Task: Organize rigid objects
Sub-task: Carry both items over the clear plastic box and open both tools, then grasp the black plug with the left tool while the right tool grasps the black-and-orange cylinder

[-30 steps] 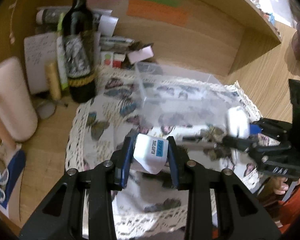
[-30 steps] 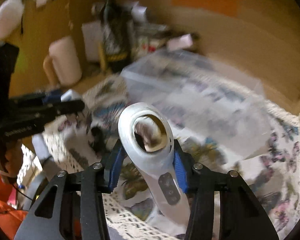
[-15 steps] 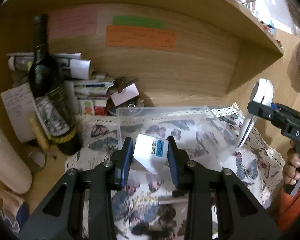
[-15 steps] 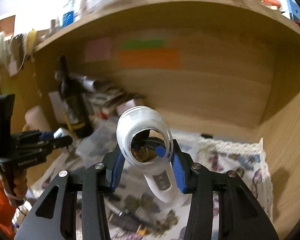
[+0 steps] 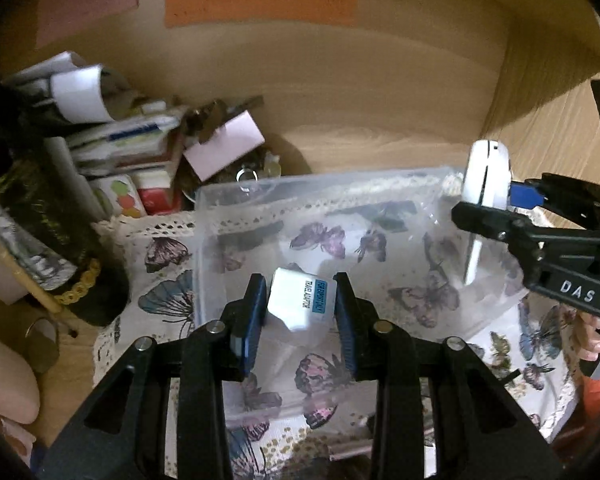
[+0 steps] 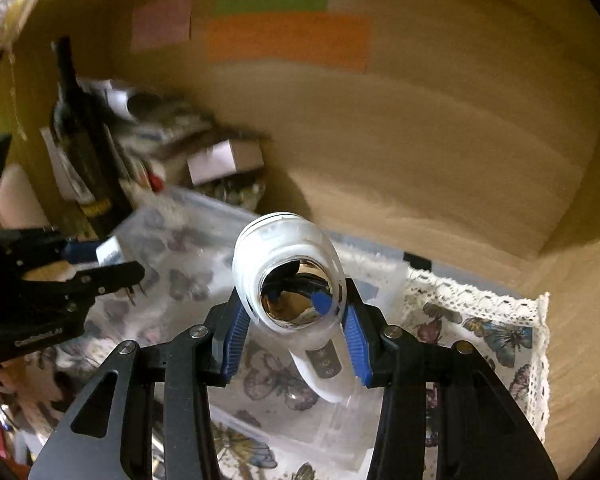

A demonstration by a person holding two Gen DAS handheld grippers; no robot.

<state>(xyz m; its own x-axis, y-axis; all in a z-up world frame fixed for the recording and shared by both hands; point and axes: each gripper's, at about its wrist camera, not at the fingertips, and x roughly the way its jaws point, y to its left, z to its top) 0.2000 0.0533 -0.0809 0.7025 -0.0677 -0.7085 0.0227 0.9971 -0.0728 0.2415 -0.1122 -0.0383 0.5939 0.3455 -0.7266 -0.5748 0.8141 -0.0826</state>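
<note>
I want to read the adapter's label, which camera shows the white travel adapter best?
Left wrist view: the white travel adapter sits clamped in the left gripper, blue label facing the camera. The right wrist view shows only a blurred corner.

Dim, warm indoor light in both views; corners vignette to black and the fisheye bends the wood wall (image 6: 440, 128). Right wrist view has motion blur on the bottle (image 6: 80, 140) and clutter at left. Chrome head of the white device (image 6: 296, 280) shows mirror glare. Left wrist view is sharper, softly blurred up top.
</note>
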